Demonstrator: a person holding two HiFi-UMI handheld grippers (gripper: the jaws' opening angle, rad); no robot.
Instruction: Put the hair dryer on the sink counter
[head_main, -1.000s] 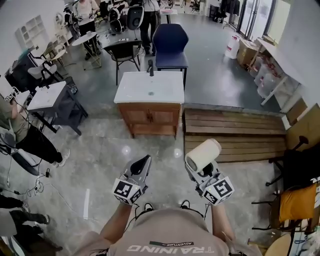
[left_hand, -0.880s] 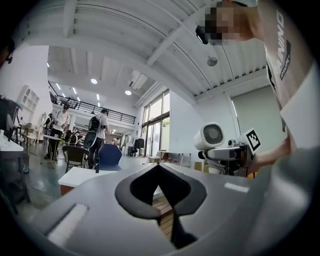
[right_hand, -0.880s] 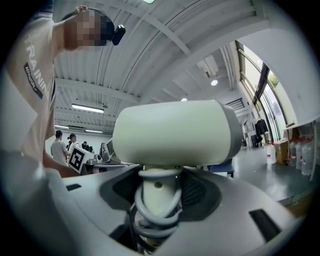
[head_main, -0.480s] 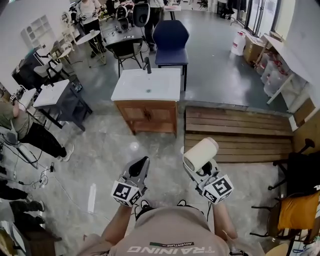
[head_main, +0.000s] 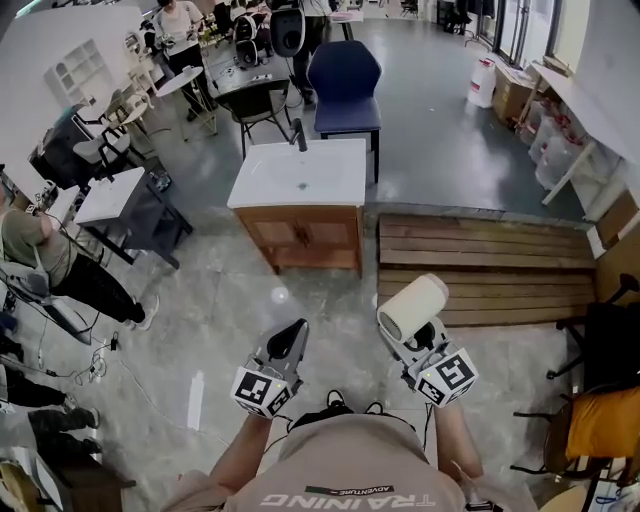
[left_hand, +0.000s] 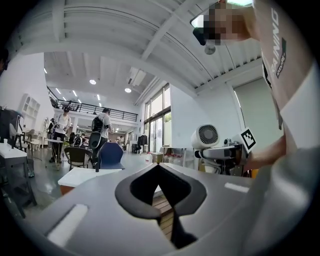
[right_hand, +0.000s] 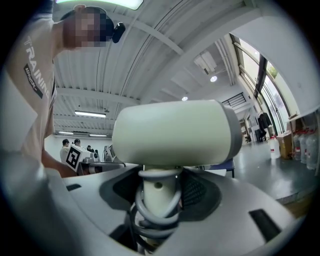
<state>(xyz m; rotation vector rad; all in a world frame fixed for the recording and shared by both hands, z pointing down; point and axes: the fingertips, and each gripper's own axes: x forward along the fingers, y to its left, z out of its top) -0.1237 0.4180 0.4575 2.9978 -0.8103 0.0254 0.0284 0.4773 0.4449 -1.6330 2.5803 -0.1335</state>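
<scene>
At lower right, the right gripper clamps the dryer by its handle; the left gripper is closed and empty. This looks like the carrying step: next, bring the dryer to the counter, upper centre.

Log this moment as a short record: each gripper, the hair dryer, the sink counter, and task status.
left gripper: jaws together, holding nothing
right gripper: shut on the hair dryer's handle, with the cord coiled round it
hair dryer: white, held in the air over the floor
sink counter: white top on a wooden cabinet, ahead of the person, dark faucet at its far edge
task status: dryer not yet on the counter
</scene>
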